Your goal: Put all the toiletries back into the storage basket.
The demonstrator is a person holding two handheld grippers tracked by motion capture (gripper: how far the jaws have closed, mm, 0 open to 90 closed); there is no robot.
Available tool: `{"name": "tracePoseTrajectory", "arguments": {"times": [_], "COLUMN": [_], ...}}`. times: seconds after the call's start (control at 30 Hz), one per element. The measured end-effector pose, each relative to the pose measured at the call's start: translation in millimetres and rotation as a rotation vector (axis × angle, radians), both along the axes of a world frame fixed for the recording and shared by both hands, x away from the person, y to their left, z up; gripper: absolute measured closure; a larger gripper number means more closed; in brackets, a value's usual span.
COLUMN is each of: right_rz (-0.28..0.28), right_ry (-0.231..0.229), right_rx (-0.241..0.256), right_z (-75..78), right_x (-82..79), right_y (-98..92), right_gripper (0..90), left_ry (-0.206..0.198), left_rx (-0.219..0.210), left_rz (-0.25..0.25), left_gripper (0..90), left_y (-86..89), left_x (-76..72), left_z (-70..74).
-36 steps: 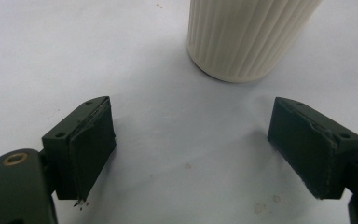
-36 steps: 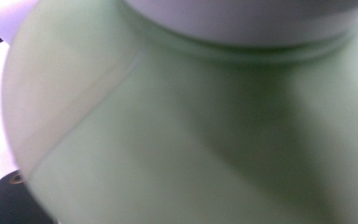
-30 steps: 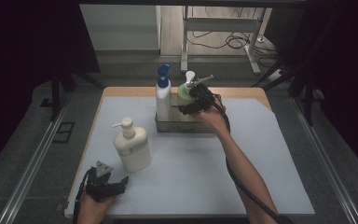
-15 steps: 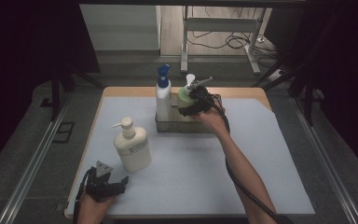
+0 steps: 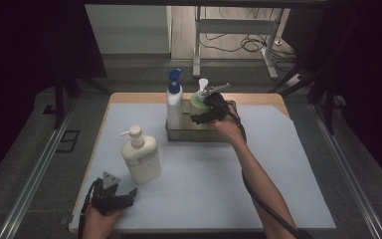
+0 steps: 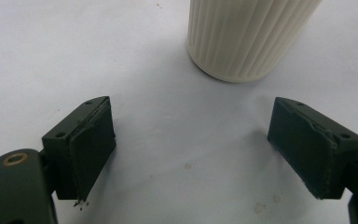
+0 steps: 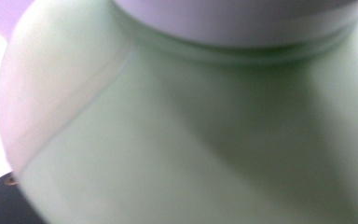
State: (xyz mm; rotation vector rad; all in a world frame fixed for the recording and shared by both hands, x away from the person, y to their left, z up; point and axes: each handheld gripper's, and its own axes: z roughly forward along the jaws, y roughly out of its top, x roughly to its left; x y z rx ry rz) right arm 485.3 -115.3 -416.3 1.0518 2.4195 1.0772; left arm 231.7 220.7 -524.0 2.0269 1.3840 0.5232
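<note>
A pale green bottle (image 5: 197, 105) with a white pump top stands in a clear tray (image 5: 199, 135) at the back of the table. My right gripper (image 5: 207, 110) is pressed against its right side and holds it; in the right gripper view the green bottle (image 7: 191, 140) sits very close to the camera and hides the jaws. A cream pump bottle (image 5: 140, 158) stands upright at the front left. My left gripper (image 5: 127, 196) rests low on the mat just in front of it, open and holding nothing. In the left gripper view, the left gripper (image 6: 191, 149) faces the ribbed base of the cream bottle (image 6: 247, 37).
A tall white bottle with a blue cap (image 5: 174, 102) stands in the tray, just left of the green one. A white mat (image 5: 204, 179) covers the wooden table. Dark floor, metal rails and table legs surround it.
</note>
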Motion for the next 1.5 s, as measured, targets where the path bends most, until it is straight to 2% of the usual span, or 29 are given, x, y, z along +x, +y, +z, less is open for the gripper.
{"name": "tracePoseTrajectory", "arguments": {"times": [0.23, 0.53, 0.87, 1.07, 1.23, 1.27, 1.3, 1.33, 1.37, 1.43, 1.47, 1.5], "right_rz": [0.006, 0.021, 0.025, 0.016, -0.013, -0.023, -0.023, -0.035, -0.035, -0.055, -0.055, -0.057], "right_ry": [-0.032, -0.05, -0.035, -0.028, -0.012, 0.002, 0.002, 0.004, 0.004, 0.004, 0.004, -0.003], "right_rx": [0.018, 0.028, 0.044, 0.032, 0.039, 0.046, 0.046, 0.046, 0.046, 0.051, 0.051, 0.055], "right_z": [-1.5, 2.2, 4.3, 4.6, 3.5, 3.5, 3.5, 3.3, 3.3, 2.1, 2.1, 1.9], "right_x": [-2.9, -13.3, -26.0, -31.3, -33.2, -33.1, -33.1, -33.0, -33.0, -31.9, -31.9, -31.6], "right_y": [-4.7, -15.2, -32.2, -42.0, -52.7, -57.6, -57.6, -61.9, -61.9, -66.1, -66.1, -67.2], "right_gripper": [10.9, 11.5, 13.2, 17.3, 28.0, 37.0, 37.0, 45.9, 45.9, 57.0, 57.0, 61.3], "left_ry": [0.0, 0.0, 0.0, 0.0, 0.0, 0.0, 0.001, 0.0, 0.0, 0.001, 0.001, 0.001], "left_rx": [0.002, 0.002, 0.001, 0.002, 0.002, 0.002, 0.002, 0.002, 0.002, 0.002, 0.002, 0.002], "left_rz": [-0.001, -0.002, -0.002, -0.001, -0.001, -0.001, -0.001, -0.001, -0.001, -0.001, -0.001, -0.001], "left_gripper": [14.6, 14.6, 14.6, 14.6, 14.6, 14.6, 14.6, 14.6, 14.6, 14.6, 14.6, 14.6], "left_y": [0.0, 0.0, 0.0, 0.0, -0.1, -0.1, -0.1, -0.1, -0.1, 0.0, 0.0, -0.1], "left_x": [-0.1, 0.0, -0.1, -0.1, -0.2, -0.2, -0.2, -0.2, -0.2, -0.1, -0.1, -0.2], "left_z": [0.1, 0.0, 0.0, 0.1, 0.0, 0.0, 0.0, 0.0, 0.0, 0.1, 0.1, 0.1]}}
